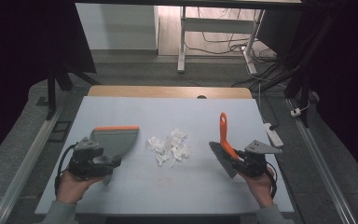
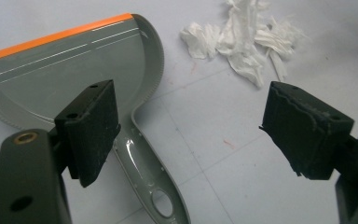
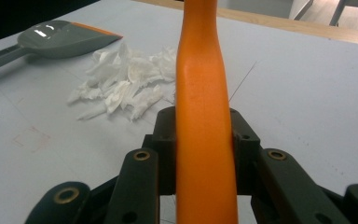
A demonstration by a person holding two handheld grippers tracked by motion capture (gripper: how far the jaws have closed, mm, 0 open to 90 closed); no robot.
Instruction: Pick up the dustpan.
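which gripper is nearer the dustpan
Left. The left gripper hovers open right over the dustpan handle; the right gripper, shut on the brush, sits across the paper scraps.

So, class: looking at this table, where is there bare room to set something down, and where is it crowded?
Bare: the far strip of the table beyond the paper scraps, and the near strip between the two hands. Crowded: the middle row, where the dustpan lies left under the open left claw, the scraps sit centre, and the right claw grips the brush.
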